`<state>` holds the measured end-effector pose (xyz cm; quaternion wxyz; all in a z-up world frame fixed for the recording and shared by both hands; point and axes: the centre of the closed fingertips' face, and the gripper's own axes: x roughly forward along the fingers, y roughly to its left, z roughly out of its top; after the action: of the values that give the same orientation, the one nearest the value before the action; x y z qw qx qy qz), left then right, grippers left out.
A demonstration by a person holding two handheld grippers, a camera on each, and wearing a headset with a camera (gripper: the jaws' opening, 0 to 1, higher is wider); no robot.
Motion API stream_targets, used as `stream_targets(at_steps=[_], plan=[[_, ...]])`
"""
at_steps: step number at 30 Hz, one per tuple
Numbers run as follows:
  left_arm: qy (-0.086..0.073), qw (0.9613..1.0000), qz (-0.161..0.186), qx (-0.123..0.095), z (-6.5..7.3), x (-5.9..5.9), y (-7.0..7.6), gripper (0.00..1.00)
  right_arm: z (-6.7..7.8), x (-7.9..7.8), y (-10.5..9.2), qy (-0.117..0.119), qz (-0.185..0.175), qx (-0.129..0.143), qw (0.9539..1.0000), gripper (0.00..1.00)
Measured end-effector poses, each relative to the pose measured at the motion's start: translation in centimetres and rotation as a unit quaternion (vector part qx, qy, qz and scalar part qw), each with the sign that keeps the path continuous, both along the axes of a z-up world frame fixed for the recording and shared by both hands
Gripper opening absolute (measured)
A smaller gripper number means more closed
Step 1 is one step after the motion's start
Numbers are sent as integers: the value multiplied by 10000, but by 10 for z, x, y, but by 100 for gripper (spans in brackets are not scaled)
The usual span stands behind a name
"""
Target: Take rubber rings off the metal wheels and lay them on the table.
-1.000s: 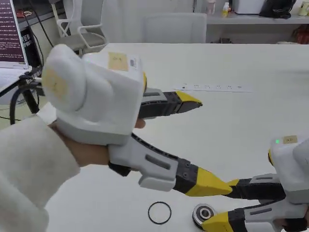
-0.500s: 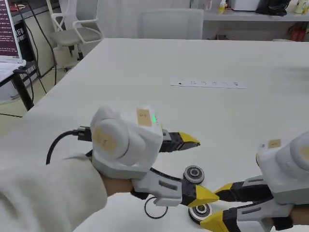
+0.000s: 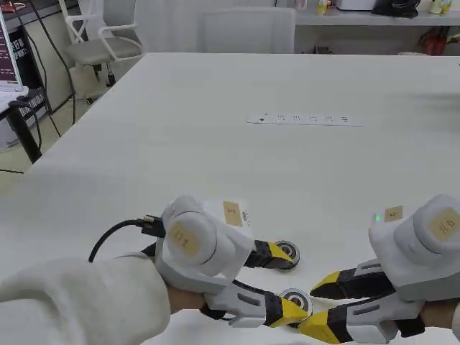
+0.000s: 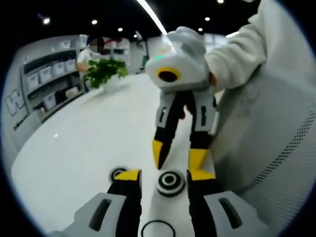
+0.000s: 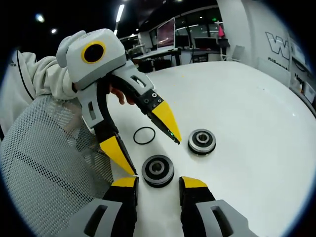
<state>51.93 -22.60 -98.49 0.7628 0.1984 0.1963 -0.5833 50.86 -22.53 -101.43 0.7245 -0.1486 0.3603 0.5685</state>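
Two metal wheels are lying on the white table (image 3: 215,129), and both are showing a dark outer band. In the right gripper view, the nearer wheel (image 5: 158,170) is sitting just ahead of the right gripper (image 5: 159,181), whose two jaws are standing spread apart and gripping nothing. The farther wheel (image 5: 202,140) is resting a little beyond it. One loose rubber ring (image 5: 144,135) is lying flat on the table near the wheels, apart from both. The left gripper (image 3: 290,284) is reaching in from the opposite side with its jaws parted wide. It is holding nothing, its yellow tips hanging to either side of the nearer wheel. In the head view, one white power strip (image 3: 305,120) is lying farther along the table, and two chairs (image 3: 248,29) are standing past the far edge.
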Motion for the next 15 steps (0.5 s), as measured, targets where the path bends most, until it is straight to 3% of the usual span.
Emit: stream_targets(at_steps=[11, 14, 15], plan=[[94, 9999, -11, 90, -10, -3, -2, 23, -3, -3, 1, -127, 175, -129, 9997, 22], [76, 9998, -1, 203, -15, -2, 1, 22, -4, -2, 0, -142, 176, -147, 9996, 20], [113, 9999, 25, 122, -14, -2, 0, 21, -5, -2, 0, -156, 179, -158, 9996, 20]])
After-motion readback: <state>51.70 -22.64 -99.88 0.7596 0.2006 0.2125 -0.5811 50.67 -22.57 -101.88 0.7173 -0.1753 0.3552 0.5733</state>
